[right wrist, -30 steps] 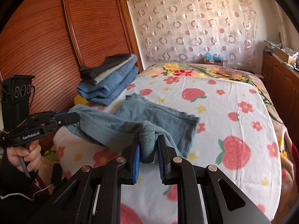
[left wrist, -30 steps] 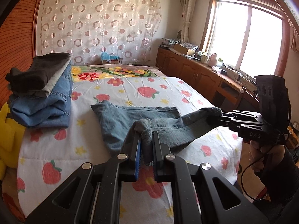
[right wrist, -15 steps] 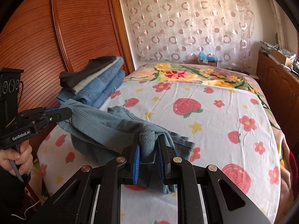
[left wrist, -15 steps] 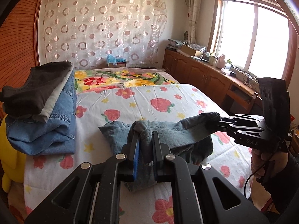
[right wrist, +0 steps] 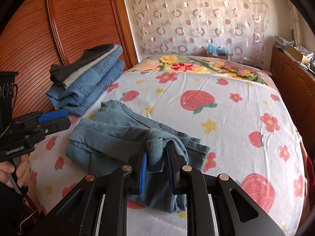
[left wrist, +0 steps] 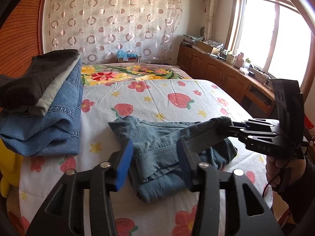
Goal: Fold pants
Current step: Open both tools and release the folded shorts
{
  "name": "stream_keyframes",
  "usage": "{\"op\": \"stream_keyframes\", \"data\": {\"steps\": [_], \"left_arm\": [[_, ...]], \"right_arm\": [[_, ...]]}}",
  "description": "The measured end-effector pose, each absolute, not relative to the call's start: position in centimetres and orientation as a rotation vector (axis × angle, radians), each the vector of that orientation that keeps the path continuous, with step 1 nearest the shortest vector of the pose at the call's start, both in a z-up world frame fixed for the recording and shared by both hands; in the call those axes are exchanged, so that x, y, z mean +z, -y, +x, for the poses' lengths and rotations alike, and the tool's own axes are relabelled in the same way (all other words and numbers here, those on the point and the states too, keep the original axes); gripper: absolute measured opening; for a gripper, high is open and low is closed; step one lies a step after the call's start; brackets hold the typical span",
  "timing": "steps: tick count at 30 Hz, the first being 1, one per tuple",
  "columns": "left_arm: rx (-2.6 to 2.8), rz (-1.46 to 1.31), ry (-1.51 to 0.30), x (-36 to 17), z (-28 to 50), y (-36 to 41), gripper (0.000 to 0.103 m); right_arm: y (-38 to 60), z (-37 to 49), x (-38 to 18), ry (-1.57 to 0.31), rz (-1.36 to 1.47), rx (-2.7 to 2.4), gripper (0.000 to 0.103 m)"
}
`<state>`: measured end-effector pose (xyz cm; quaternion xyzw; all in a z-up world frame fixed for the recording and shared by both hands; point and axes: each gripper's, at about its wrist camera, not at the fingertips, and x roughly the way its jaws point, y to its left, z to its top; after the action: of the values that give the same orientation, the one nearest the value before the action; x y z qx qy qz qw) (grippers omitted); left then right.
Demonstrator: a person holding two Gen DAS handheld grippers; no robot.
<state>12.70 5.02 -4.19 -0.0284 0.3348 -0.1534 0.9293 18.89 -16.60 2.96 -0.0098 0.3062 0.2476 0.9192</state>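
Fold step is at the release — the grey-blue pants (left wrist: 173,137) lie doubled over on the bed (right wrist: 226,122), near its front edge, just beside the stack of folded jeans (left wrist: 59,118) (dark and grey garments on top).

Left hand-held gripper (left wrist: 155,157): jaws have just been opening and now stand apart. The waistband end sits between them on the bed, and the pads don't look to be pressing it, so that corner is let go.

Right hand-held gripper (right wrist: 156,166): narrow, clamped on a bunched corner of the pants, cloth hanging between the blue pads.

Next, as I judge it: lower the right corner onto the layer beneath, line up the edges, open the right jaws, back both grippers out without dragging fabric. Bundle looks lumpy on the right side — probably needs a flatten, maybe one more fold before it joins the stack.
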Motion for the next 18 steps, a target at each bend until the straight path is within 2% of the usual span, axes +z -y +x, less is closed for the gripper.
{"op": "stream_keyframes", "data": {"steps": [1,2,3,4,9,14,15,17,18], "left_arm": [[-0.321,-0.064,-0.693,-4.3,12.6,-5.1,0.056],[-0.327,-0.072,-0.703,-4.5,12.4,-5.3,0.070],[-0.331,-0.080,-0.706,-4.7,12.3,-5.4,0.075],[-0.332,-0.087,-0.707,-4.9,12.1,-5.6,0.078],[-0.297,-0.073,-0.729,-6.1,11.2,-5.7,0.078],[-0.311,-0.072,-0.756,-7.1,10.5,-5.9,0.077],[-0.329,-0.074,-0.769,-7.4,10.5,-5.8,0.076],[-0.328,-0.070,-0.782,-7.8,10.5,-5.7,0.067],[-0.323,-0.066,-0.789,-8.0,10.5,-5.6,0.066]], "right_arm": [[16.5,19.0,2.8,-0.630,-0.024,0.506,0.017],[16.5,19.0,2.8,-0.627,-0.026,0.506,0.017],[16.5,19.0,2.7,-0.624,-0.025,0.505,0.017],[16.6,19.0,2.7,-0.623,-0.024,0.505,0.024],[17.9,18.5,3.1,-0.606,-0.018,0.467,0.034],[19.8,16.4,2.4,-0.618,-0.009,0.481,0.034],[20.1,16.1,2.2,-0.629,-0.006,0.487,0.034],[20.4,15.3,1.4,-0.653,-0.011,0.498,0.034],[20.5,15.1,1.1,-0.665,-0.015,0.499,0.034]]}}
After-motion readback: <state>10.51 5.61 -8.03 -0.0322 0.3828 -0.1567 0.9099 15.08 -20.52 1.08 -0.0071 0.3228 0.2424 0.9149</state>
